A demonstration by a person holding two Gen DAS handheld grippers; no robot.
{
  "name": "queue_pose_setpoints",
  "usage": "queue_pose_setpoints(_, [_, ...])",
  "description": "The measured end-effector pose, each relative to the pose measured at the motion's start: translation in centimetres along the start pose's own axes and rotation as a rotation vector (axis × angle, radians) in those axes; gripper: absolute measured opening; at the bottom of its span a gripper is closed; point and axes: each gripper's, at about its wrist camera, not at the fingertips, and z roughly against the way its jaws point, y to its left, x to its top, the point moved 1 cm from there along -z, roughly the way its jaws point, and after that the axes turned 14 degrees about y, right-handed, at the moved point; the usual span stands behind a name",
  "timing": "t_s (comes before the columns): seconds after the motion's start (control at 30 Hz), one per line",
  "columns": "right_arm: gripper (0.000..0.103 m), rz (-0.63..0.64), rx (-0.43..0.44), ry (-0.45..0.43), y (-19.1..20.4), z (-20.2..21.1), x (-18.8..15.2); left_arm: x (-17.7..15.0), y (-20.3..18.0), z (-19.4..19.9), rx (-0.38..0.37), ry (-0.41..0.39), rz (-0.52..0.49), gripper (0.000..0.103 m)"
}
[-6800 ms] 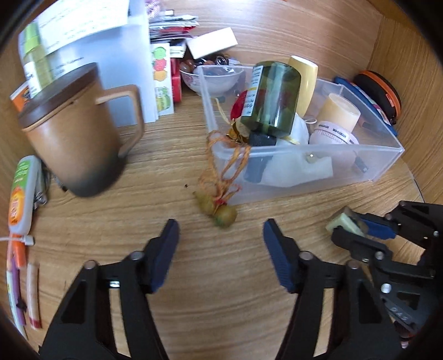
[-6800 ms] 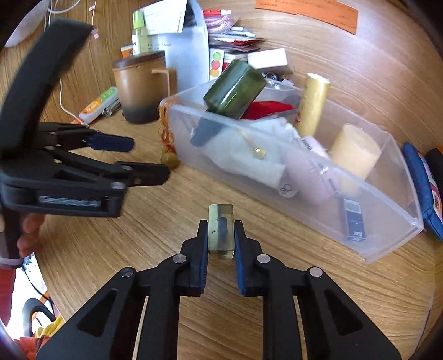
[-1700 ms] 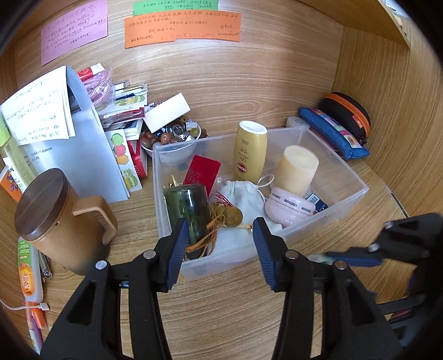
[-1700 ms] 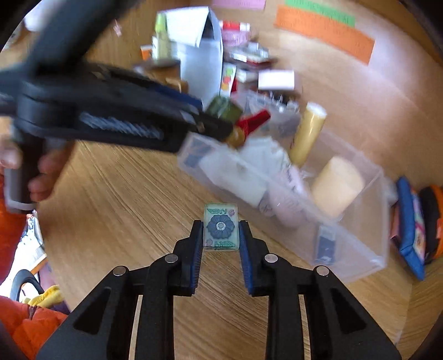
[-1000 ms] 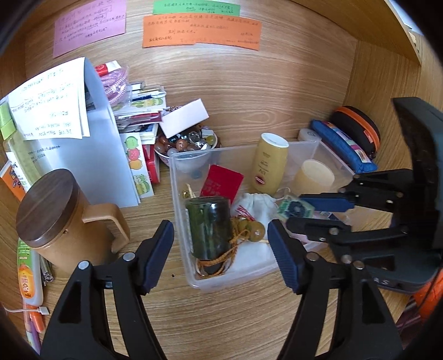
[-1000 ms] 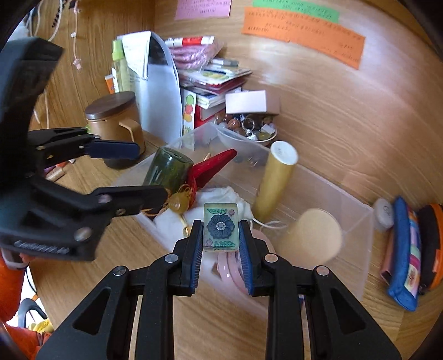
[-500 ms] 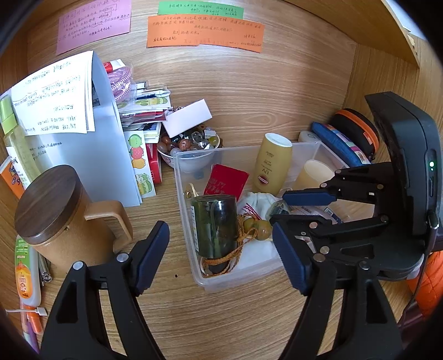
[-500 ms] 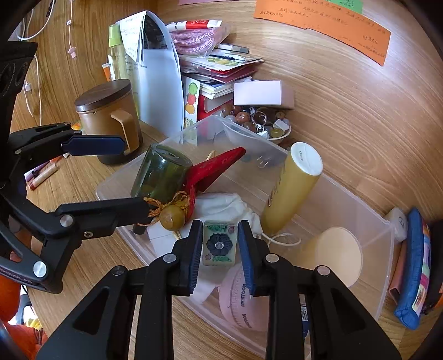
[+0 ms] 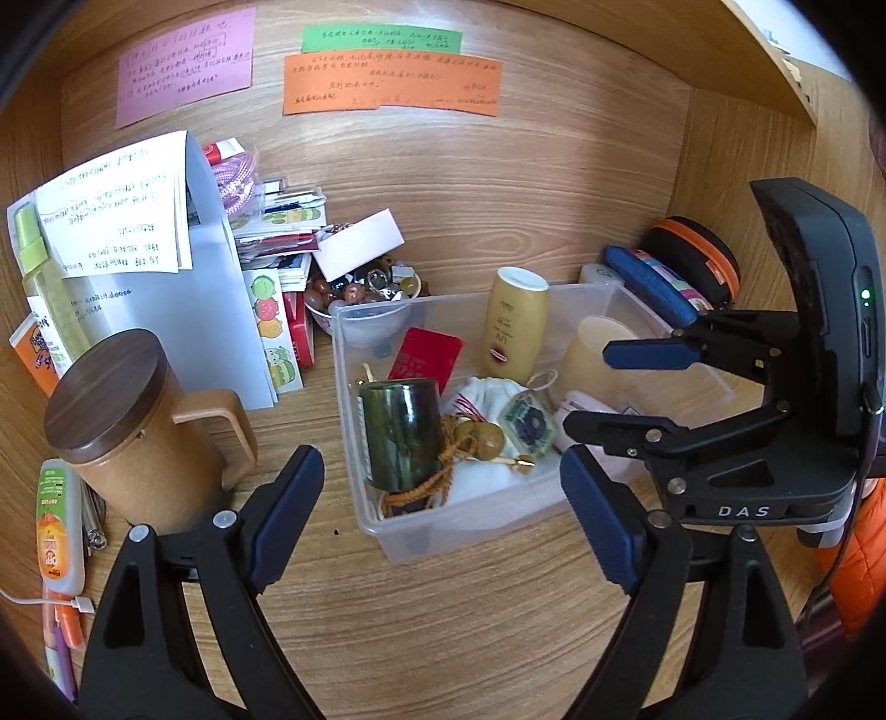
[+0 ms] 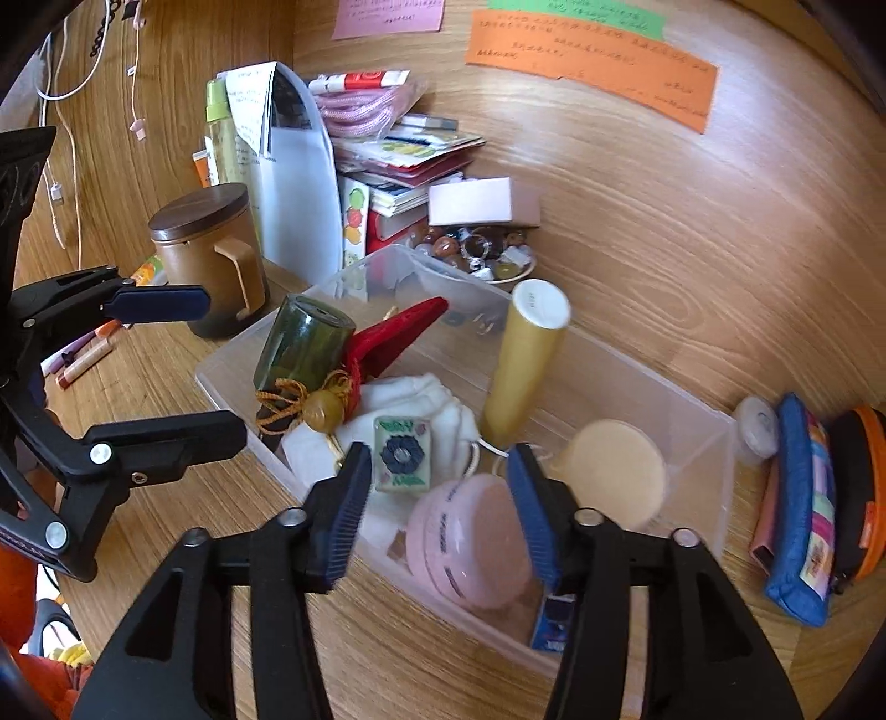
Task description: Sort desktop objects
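Green tile [image 10: 401,455] between spread right claw [image 10: 437,487] fingers

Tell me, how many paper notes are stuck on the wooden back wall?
3: a pink note at the left, a green note to its right, and an orange note just under the green one, overlapping it. None seems hidden.

Left gripper [image 9: 440,507]: jaws spread wide, nothing between, fingers [image 9: 285,515] level and pointing forward, low in view. Right gripper [image 10: 437,509]: jaws spread wide, nothing gripped, blue pads [image 10: 529,512] facing each other; seen side-on from the left wrist [image 9: 631,399], angled down, just right of the left gripper.
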Motion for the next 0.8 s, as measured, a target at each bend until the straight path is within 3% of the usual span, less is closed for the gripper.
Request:
queue_pose_setpoints(0.4, [0.053, -0.028, -0.058, -0.086, -0.3, 4.5, -3.4, -1.2, -2.8, 2.8, 0.014, -0.045, -0.028, 0.095])
queue_pose_setpoints(0.43, [0.055, -0.032, -0.061, -0.098, -0.4, 4.9, -3.7, -1.3, -3.1, 3.2, 0.018, -0.053, -0.031, 0.096])
queue_pose_setpoints(0.5, [0.071, -0.047, -0.080, -0.128, -0.4, 6.0, -4.5, -1.5, -3.8, 3.7, 0.012, -0.062, -0.047, 0.097])
queue_pose_setpoints(0.57, [0.080, -0.058, -0.097, -0.162, -0.3, 6.9, -5.2, -1.6, -4.2, 3.9, 0.020, -0.070, -0.051, 0.098])
queue_pose_setpoints(0.73, [0.081, -0.100, -0.138, -0.200, -0.3, 8.3, -7.0, -2.2, -4.7, 4.3, 0.025, -0.079, -0.018, 0.098])
queue_pose_setpoints(0.8, [0.087, -0.124, -0.152, -0.204, -0.5, 8.5, -7.7, -2.6, -4.8, 4.2, 0.006, -0.068, 0.001, 0.098])
